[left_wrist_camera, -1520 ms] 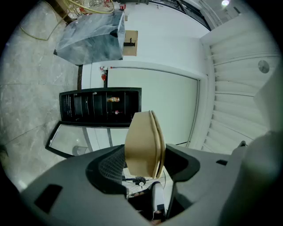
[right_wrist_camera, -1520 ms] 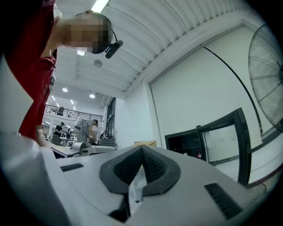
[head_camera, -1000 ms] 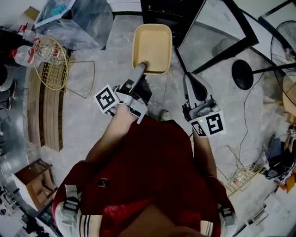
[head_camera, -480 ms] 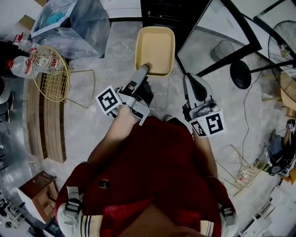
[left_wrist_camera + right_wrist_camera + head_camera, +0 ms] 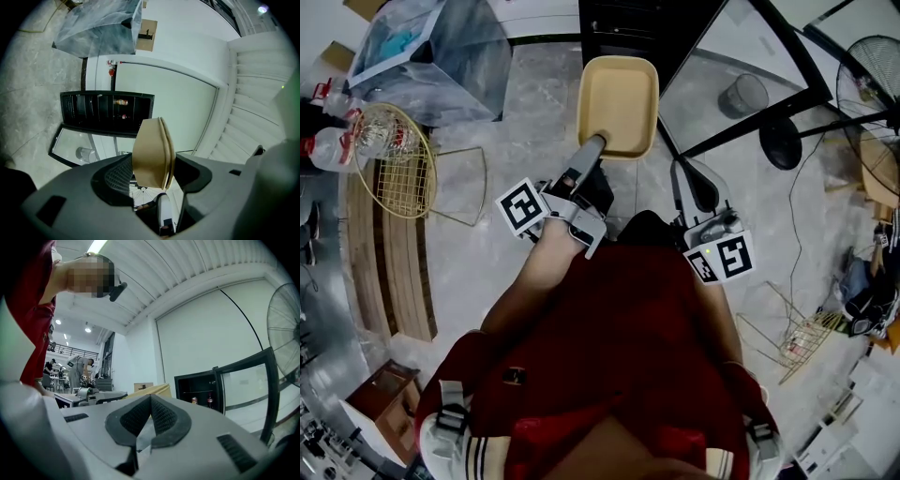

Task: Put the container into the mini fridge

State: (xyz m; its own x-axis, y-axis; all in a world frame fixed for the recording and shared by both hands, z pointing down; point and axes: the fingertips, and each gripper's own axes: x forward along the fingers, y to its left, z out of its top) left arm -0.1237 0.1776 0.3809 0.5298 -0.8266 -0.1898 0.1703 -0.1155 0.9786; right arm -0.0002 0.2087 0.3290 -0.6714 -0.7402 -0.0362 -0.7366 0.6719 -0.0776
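Grey marbled floor (image 5: 516, 112) is filling the head view, and we are looking steeply down over our own red top, which is hiding everything right under us.

Now the container (image 5: 619, 89): this tan, round-cornered tray is hanging open side up over the floor, just short of the mini fridge (image 5: 623, 28). The left gripper (image 5: 592, 142) is clamping the tray's near rim, and its own view is showing the tray edge-on, wedged between the two pads and blocking part of the fridge front. The right gripper (image 5: 701, 187) is hanging beside it, apart from the tray. Its pads are meeting at their tips with nothing between them. From that side we are getting only a tan sliver of the tray above the jaws.

The fridge is being cut off by the top edge of the head view, and its inside is reading as plain black there. The right gripper view is giving us a can (image 5: 194, 401) and a small bottle (image 5: 209, 400) on a shelf, both too small to read. The glass door (image 5: 741, 75) is standing swung wide to the right, with a pale cylinder (image 5: 742, 94) showing through it.

Further out, a fan (image 5: 872, 84) is being clipped at the right edge, and a gold wire basket (image 5: 394, 159) is sitting at the left.
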